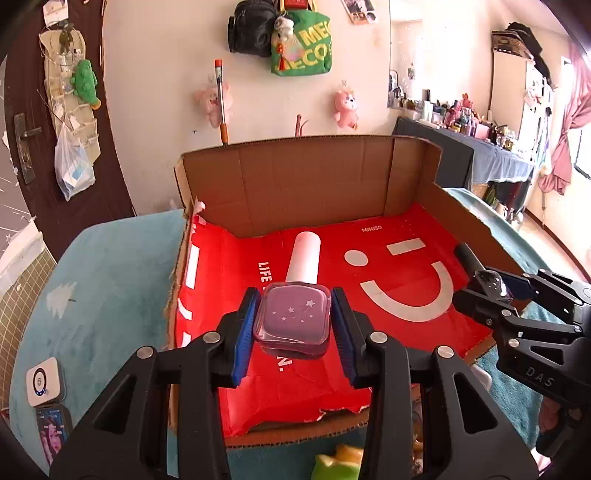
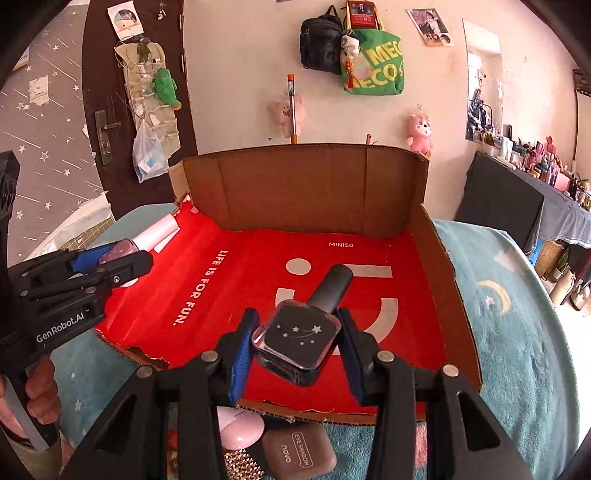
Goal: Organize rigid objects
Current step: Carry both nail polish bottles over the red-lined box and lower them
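A lilac polish bottle with a white cap is clamped between the blue pads of the left gripper, cap pointing to 12 o'clock, and is held above the red liner of the cardboard box; whether it touches the liner cannot be told. In the right wrist view a black polish bottle with a black cap is gripped the same way by the right gripper, its cap tilted toward 1 o'clock, over the white smiley printed on the liner. Each gripper is seen from the other camera: the right one at 3 o'clock in the left view, closed on its bottle; the left one at 9 o'clock in the right view, closed on the lilac bottle. The box is open at the top, with its back wall standing at 12 o'clock, and rests on a teal cloth. Just outside the near box edge, at 6 o'clock in the right view, a brown eyeshadow case and a pink case are seen lying side by side. On the wall beyond, a green bag and a black bag are hung.
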The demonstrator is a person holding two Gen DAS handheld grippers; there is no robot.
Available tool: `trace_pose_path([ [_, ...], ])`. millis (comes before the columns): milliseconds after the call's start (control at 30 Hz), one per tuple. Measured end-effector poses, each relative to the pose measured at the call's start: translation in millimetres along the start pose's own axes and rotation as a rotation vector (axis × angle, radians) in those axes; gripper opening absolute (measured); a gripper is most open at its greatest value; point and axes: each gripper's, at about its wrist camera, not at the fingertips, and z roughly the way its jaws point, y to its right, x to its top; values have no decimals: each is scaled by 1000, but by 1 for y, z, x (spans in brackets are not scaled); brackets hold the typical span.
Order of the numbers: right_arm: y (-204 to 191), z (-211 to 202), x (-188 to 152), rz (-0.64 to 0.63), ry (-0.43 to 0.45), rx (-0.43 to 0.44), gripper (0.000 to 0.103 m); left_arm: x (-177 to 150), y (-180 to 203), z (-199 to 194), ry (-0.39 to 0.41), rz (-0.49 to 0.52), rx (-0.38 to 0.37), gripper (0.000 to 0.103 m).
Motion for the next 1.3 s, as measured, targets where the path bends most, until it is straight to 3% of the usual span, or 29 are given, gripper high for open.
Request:
trace_pose_path([
  [567, 21, 70, 4, 33, -153, -23, 45, -10, 0, 65, -161, -17, 14, 36],
  [967, 28, 92, -1, 44, -225, -32, 45, -20, -3, 90, -251, -30, 14, 36],
  [1300, 27, 96, 1, 39, -227, -35, 45, -19, -3, 94, -264, -32, 12, 36],
])
